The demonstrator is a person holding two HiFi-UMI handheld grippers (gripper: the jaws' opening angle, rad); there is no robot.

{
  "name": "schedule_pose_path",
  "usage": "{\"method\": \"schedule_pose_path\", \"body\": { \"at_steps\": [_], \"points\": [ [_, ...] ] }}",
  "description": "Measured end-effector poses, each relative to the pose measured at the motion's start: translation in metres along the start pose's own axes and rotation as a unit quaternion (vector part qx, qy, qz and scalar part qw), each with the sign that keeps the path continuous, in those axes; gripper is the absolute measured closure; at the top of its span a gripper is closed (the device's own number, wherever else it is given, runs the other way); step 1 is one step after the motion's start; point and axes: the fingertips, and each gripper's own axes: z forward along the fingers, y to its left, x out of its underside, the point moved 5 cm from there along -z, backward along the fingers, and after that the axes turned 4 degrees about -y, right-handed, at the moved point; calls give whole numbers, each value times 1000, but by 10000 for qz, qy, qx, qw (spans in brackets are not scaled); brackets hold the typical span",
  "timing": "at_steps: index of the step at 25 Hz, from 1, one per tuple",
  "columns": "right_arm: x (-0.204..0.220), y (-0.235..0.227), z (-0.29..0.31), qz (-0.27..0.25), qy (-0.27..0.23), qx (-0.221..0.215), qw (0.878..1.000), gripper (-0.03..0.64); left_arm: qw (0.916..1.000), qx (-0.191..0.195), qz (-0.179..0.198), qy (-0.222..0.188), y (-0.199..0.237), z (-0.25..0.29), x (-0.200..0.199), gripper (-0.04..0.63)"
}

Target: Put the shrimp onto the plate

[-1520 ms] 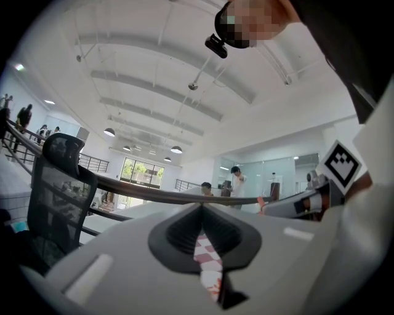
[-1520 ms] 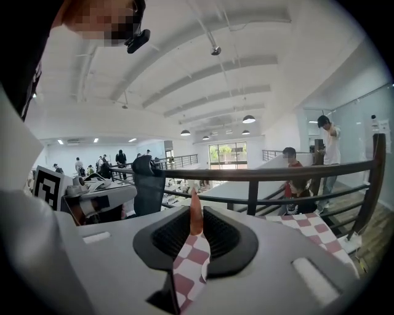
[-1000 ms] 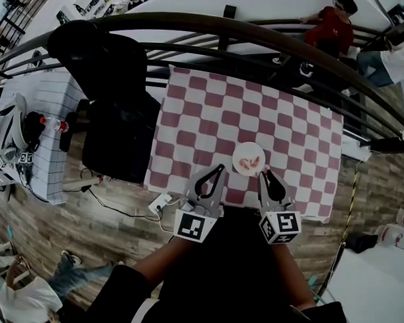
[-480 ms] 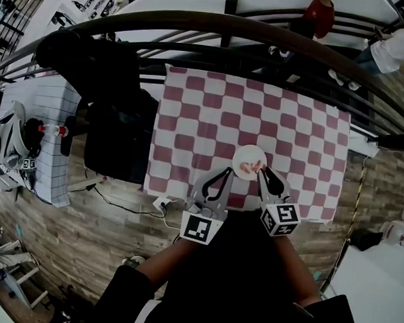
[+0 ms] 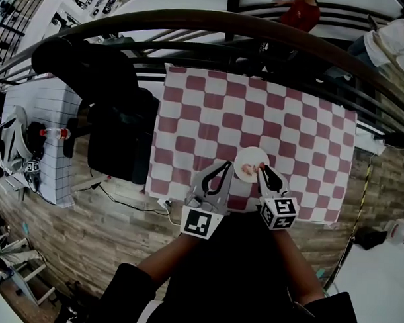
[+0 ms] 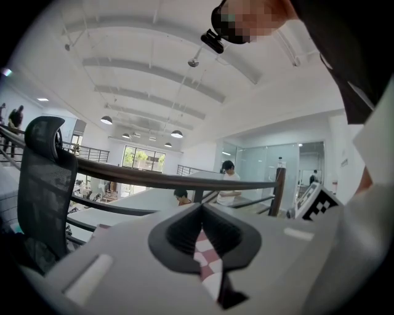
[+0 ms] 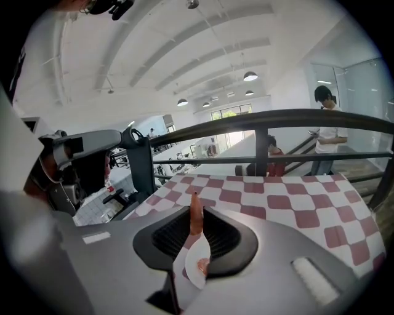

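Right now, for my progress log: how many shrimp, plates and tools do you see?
Shrimp: 2 (shrimp in the right tool, shrimp on the plate)
Plate: 1
Tools: 2 (left tool, right tool)
Total: 5

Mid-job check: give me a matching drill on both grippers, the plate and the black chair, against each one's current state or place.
1 left gripper
2 right gripper
3 plate
4 black chair

A shut on a shrimp
B shut, nothing held
C beside the checked cloth, on its left
D on the checked cloth, at the right gripper's tip

Pairs: 1-B, 2-A, 3-D, 4-C
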Motion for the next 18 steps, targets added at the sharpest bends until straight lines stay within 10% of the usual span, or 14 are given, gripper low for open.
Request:
{"method": "schedule_pose_path", "body": {
  "at_steps": [18],
  "points": [
    [44,-28,45,-57,835,-302,9960,551,9998,-79,-21,208,-9,21,14,588]
  ]
}}
